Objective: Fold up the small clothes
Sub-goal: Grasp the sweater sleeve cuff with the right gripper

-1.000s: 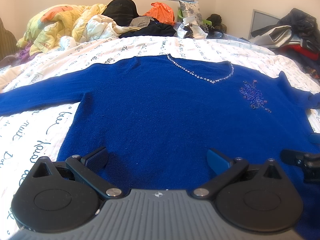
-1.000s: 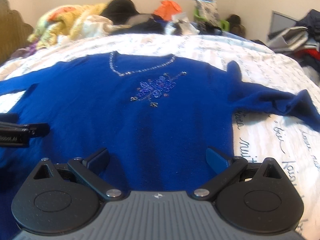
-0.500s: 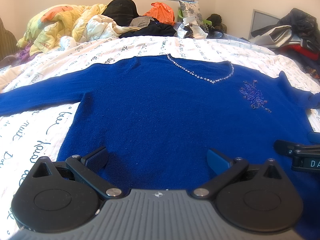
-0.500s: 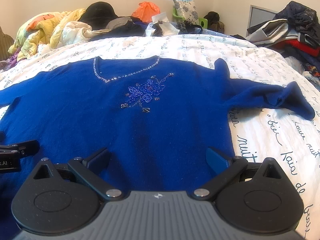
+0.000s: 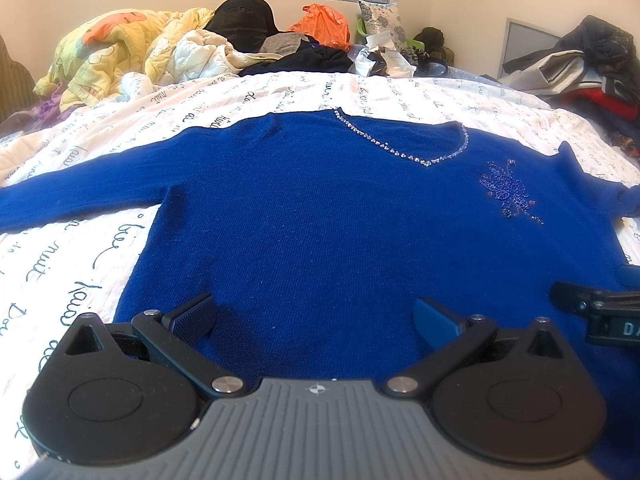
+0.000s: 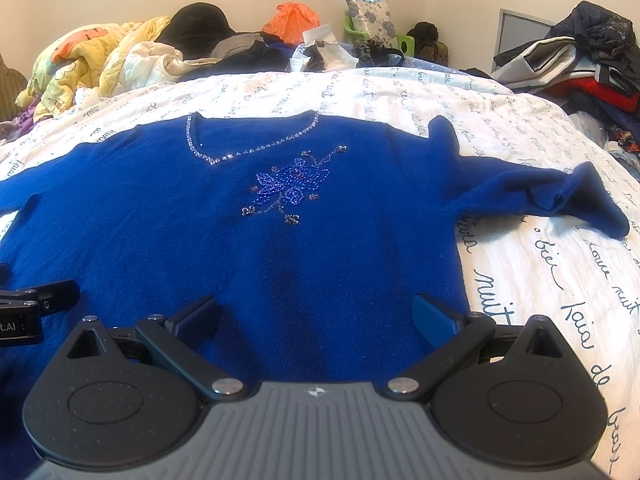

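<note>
- I see a royal-blue knitted sweater (image 5: 320, 216) lying front side up, spread flat across the middle of the bed (image 5: 280, 92), its hem toward the near edge where both my grippers are.
- Its V-neckline is trimmed with a row of small clear beads (image 6: 256, 148), and just below the V sits a beaded flower motif (image 6: 292, 188) in blue and silver.
- One sleeve (image 5: 72, 200) stretches straight out toward the bed's left edge and lies smooth.
- The other sleeve (image 6: 560, 196) reaches toward the right edge; it is rumpled, with the cuff end folded and creased.
- The body of the knit looks smooth, with a small peak of fabric standing up at the right shoulder.
- My left gripper (image 5: 316, 316) hovers over the hem on the sweater's left half, jaws spread wide with nothing between them.
- My right gripper (image 6: 316, 316) sits over the hem on the right half, jaws likewise wide apart and empty.
- The bedsheet is white with dark handwritten script printed across it.
- Along the far edge of the bed are a yellow floral quilt (image 5: 112, 52), dark clothes and an orange plastic bag (image 5: 324, 28).
</note>
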The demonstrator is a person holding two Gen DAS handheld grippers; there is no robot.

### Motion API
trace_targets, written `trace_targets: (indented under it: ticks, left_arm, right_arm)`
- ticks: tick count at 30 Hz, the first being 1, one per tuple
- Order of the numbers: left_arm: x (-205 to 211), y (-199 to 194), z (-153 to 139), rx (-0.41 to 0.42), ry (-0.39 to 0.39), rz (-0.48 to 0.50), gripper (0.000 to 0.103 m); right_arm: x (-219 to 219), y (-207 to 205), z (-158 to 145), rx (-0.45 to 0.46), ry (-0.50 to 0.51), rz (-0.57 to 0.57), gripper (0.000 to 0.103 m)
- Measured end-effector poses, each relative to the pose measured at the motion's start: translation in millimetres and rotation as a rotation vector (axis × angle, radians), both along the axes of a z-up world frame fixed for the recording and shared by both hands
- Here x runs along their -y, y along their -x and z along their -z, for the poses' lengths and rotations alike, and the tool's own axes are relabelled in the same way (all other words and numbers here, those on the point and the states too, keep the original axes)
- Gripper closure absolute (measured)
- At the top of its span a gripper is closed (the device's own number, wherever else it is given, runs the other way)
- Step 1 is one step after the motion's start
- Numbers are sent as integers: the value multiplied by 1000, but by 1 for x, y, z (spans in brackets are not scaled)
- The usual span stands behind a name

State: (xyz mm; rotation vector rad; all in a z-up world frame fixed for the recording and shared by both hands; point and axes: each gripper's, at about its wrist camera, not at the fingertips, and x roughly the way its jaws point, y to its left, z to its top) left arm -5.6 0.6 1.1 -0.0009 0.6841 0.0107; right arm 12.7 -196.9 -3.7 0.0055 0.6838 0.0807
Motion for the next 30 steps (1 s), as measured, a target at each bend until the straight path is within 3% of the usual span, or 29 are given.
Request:
trace_targets:
  ticks: [3, 7, 10, 14, 15, 17, 19, 24, 30]
  left_arm:
    - [0, 0, 0, 0, 0, 1, 0]
    - [0, 0, 0, 0, 0, 0, 0]
    - [0, 0, 0, 0, 0, 0, 0]
    - [0, 0, 0, 0, 0, 0, 0]
    - [0, 0, 0, 0, 1, 0, 0]
    - [0, 0, 0, 0, 0, 0, 0]
    - [0, 0, 0, 0, 0, 0, 0]
    - [0, 0, 0, 0, 0, 0, 0]
    - [0, 0, 0, 0, 1, 0, 0]
  right_arm:
    - [14, -9, -11, -67, -49, -42, 0]
    - [88, -5, -38, 81, -266, 46, 0]
    - [167, -14, -46, 149, -432, 211, 0]
    - [284, -36, -18, 53, -807, 538, 0]
    - [302, -40, -10, 36, -861, 584, 1]
    - [317, -48, -6, 14, -837, 635, 11]
    - [311, -52, -12, 12, -766, 631, 12]
    - [286, -70, -18, -5, -939, 501, 12]
    - [276, -94, -13, -21, -952, 484, 15]
